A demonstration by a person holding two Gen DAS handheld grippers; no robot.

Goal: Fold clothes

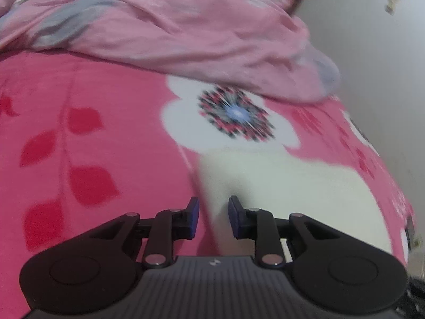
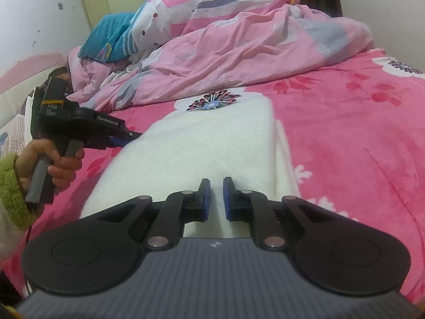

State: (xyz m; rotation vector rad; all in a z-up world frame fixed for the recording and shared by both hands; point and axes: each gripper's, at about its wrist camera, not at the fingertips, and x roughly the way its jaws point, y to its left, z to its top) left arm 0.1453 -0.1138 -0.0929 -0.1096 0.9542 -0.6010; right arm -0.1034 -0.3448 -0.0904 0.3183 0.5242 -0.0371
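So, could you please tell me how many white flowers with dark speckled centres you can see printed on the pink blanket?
2 in the right wrist view: one flower just beyond the folded white garment, another flower at the far right edge. The crumpled duvet may hide more.

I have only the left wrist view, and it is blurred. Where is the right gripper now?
Observer: The right gripper is over the near end of the folded white cloth, with its jaws almost together.
Operator: And how close is my left gripper to that cloth?
Observer: The left gripper has its tips right at the cloth's left edge, and its jaws are open.
Operator: Is anything lying beyond the pink duvet?
Observer: Yes, a teal striped cloth is bunched up against the pink duvet, at its far left end.
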